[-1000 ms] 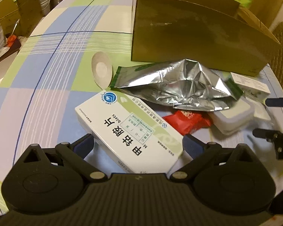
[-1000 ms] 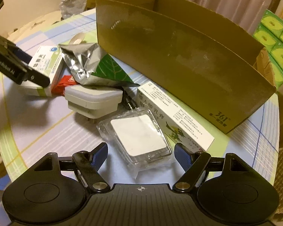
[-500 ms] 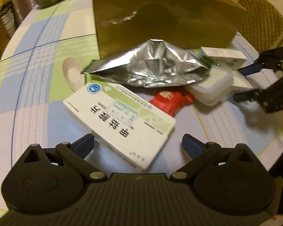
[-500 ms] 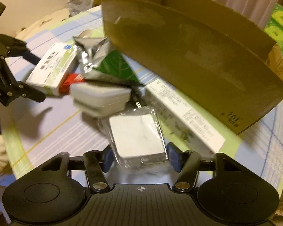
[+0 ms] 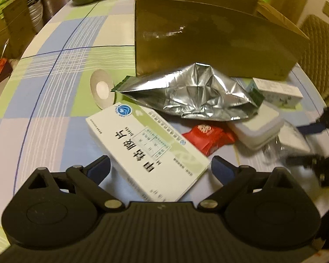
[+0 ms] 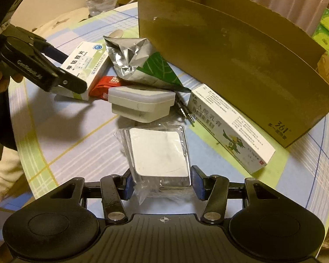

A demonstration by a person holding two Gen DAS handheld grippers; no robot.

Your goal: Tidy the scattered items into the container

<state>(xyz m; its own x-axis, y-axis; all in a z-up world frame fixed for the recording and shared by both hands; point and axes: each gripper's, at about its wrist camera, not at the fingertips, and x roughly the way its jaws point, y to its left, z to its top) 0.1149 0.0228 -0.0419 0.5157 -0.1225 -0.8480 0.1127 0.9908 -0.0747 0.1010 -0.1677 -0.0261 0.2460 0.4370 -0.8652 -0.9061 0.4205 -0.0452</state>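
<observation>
My right gripper (image 6: 163, 184) is closing its jaws on a clear plastic packet (image 6: 158, 149) with a white square inside; both blue pads touch its sides. My left gripper (image 5: 160, 168) stands open, with one end of a white medicine box (image 5: 147, 149) lying between its fingers on the table. Behind these stands the open cardboard box (image 6: 230, 54). In front of it lie a crumpled foil pouch (image 5: 197, 94), a red packet (image 5: 208, 135), a white plastic case (image 6: 140, 103) and a long white carton (image 6: 230, 127).
A round flat disc (image 5: 102, 89) lies left of the foil pouch. Two metal cable plugs (image 6: 184, 109) stick out beside the white case. The checked tablecloth (image 5: 54, 87) spreads to the left. A woven chair (image 5: 320, 57) stands at the right.
The right gripper's jaws have come in from wide apart onto the sides of the clear packet. The left gripper stays open over the white medicine box.
</observation>
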